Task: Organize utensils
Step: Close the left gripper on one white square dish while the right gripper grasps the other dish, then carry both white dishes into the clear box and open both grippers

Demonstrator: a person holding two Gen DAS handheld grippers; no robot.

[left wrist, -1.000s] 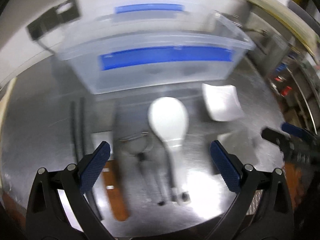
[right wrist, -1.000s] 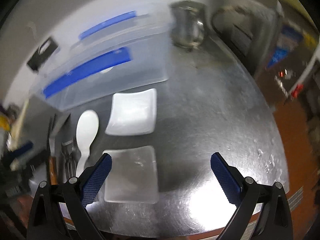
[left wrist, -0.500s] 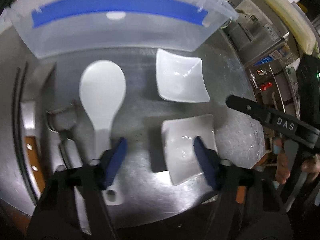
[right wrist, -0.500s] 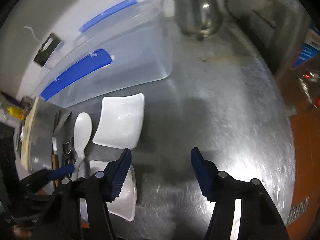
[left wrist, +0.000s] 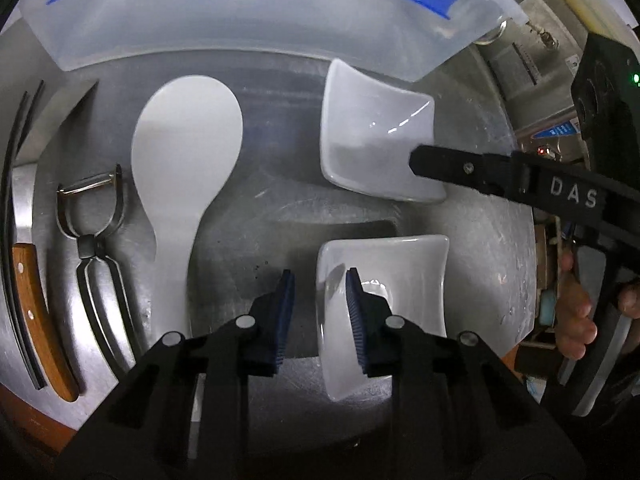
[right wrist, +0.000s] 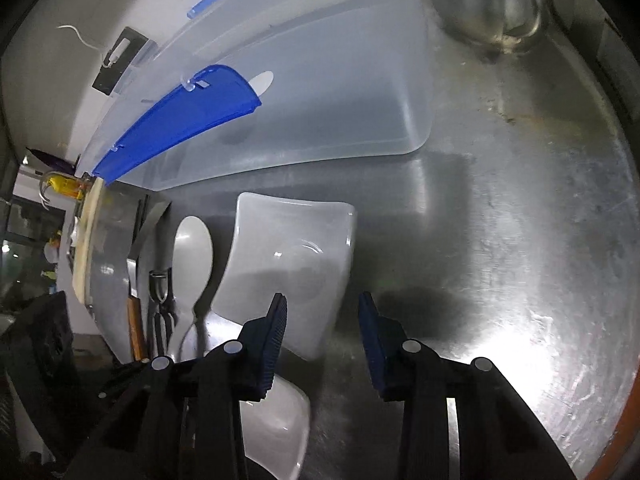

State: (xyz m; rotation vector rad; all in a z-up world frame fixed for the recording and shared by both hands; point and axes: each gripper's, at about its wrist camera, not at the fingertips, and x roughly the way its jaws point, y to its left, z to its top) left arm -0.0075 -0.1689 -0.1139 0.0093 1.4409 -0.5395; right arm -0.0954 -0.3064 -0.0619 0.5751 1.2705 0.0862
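Two white square dishes lie on the steel table. My left gripper (left wrist: 320, 312) points steeply down at the nearer dish (left wrist: 404, 276). Its jaws are closing with the dish's left rim between them; a gap still shows at the left pad. My right gripper (right wrist: 322, 320) straddles the near right edge of the farther dish (right wrist: 288, 248). Its jaws are closing too, and the pads are not touching the dish. One of its fingers (left wrist: 440, 164) shows over that dish (left wrist: 372, 136) in the left wrist view. A white rice paddle (left wrist: 184, 152), a metal peeler (left wrist: 94, 232) and a wooden-handled knife (left wrist: 32, 300) lie to the left.
A clear plastic bin (left wrist: 240, 32) with blue handles stands behind the dishes. Black chopsticks (left wrist: 12, 152) lie at the far left. A steel pitcher (right wrist: 492, 0) stands at the back right. Bare steel table (right wrist: 520, 220) stretches to the right. A person's hand (left wrist: 572, 312) holds the right gripper.
Both grippers have come down toward the dishes and their jaws have narrowed from wide apart. The left one shifted from over the paddle to the nearer dish's rim.
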